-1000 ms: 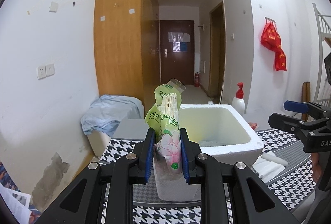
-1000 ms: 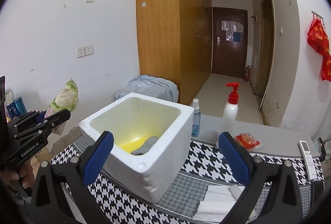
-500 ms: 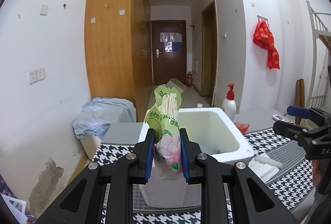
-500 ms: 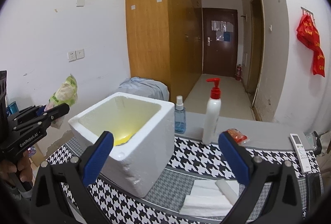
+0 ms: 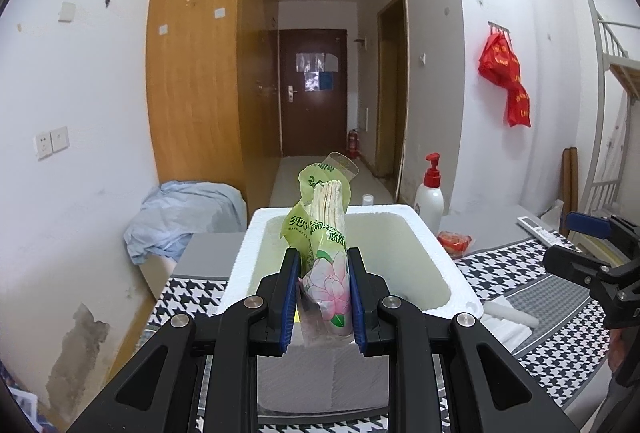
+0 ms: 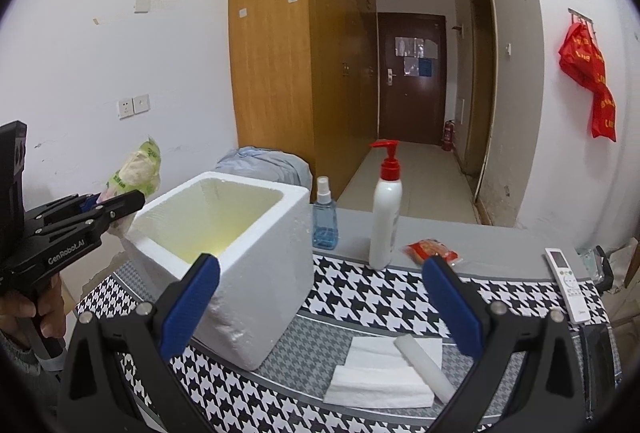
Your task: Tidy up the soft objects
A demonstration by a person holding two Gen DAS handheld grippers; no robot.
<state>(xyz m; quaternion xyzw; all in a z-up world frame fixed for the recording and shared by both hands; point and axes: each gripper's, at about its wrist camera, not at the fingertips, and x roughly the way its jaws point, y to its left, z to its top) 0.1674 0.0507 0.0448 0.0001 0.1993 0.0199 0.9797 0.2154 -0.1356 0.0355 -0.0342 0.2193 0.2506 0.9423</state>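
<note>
My left gripper is shut on a green tissue pack with a pink flower print and holds it upright just above the near rim of the white foam box. In the right wrist view the left gripper and the pack sit at the box's left side. My right gripper is open and empty, above the table to the right of the box; it also shows in the left wrist view. Folded white tissues and a white roll lie on the houndstooth mat.
A pump bottle, a blue spray bottle, a red snack packet and a remote stand along the table's back. A blue cloth bundle lies left of the table. A wardrobe and a hallway are behind.
My left gripper with the tissue pack has moved right, centring over the foam box's near rim. My right gripper has pulled back and right, away from the box.
</note>
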